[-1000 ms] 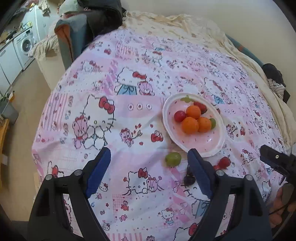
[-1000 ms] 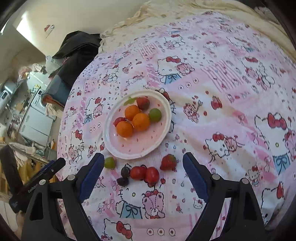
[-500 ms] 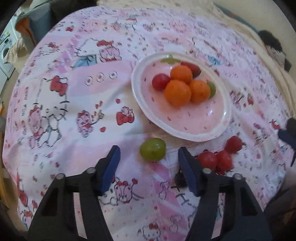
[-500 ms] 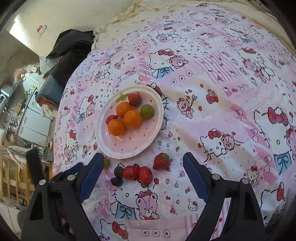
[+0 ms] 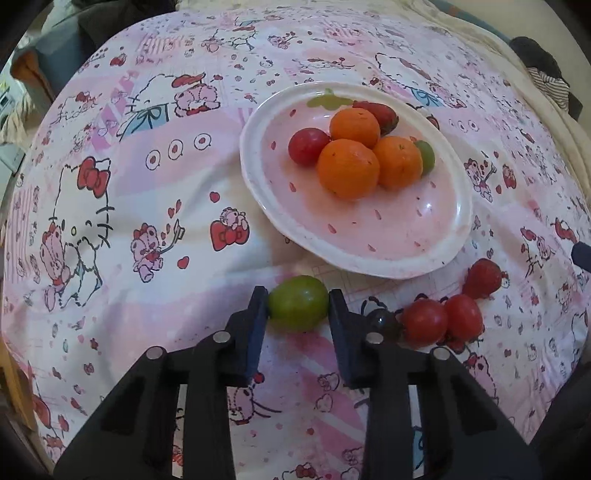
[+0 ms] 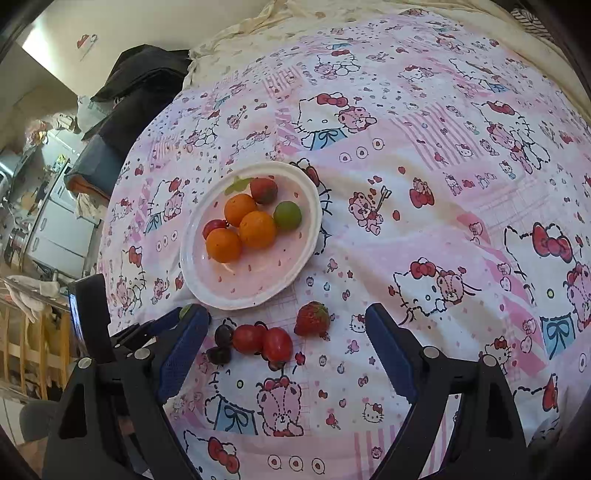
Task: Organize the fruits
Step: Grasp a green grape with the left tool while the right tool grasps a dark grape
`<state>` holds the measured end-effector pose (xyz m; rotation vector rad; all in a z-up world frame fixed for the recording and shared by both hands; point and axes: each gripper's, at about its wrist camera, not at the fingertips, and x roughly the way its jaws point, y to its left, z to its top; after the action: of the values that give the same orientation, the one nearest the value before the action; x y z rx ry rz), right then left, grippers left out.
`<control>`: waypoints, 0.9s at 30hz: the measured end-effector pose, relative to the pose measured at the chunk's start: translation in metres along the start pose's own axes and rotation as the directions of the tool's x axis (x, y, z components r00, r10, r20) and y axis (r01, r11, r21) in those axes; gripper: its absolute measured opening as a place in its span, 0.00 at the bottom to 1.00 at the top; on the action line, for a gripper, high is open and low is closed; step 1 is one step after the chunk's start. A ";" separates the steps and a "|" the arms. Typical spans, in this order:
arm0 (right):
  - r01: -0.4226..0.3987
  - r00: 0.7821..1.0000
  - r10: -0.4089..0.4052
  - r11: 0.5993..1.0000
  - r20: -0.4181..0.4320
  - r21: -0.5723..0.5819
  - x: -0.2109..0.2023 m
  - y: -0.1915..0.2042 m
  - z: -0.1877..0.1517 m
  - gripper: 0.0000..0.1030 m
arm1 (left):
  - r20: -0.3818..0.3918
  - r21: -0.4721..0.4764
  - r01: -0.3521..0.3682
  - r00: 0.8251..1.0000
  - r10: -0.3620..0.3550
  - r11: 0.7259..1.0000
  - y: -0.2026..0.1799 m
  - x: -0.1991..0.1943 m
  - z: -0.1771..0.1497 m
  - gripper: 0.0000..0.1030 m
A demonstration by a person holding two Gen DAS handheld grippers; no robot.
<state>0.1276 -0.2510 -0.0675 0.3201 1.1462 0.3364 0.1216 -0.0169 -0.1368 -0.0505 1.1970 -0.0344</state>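
A pink patchwork sheet (image 6: 424,206) printed with cartoon cats and red bows covers the whole surface, with a crumpled cream blanket (image 6: 295,18) bunched along its far edge against a plain pale wall (image 6: 122,22). Dark clothes (image 6: 140,81) lie heaped at the corner. Beyond it stand white cabinets (image 6: 59,229) amid clutter, and a wooden rail (image 6: 29,343) lower down.

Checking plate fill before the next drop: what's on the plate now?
On the plate: three oranges, a red tomato, a green fruit and a strawberry. The near half is bare. Anything under the oranges is hidden.
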 end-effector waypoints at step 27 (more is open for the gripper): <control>-0.113 0.938 0.075 0.989 -0.338 -0.094 0.099 0.073 -0.039 0.43 | 0.128 -0.177 0.051 0.991 -0.029 0.983 0.067 -0.095 -0.014 0.28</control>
<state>0.1215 -0.1401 -0.1341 0.2234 1.4420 0.5540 0.0740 0.0543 -0.0576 -0.2320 1.0713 0.0412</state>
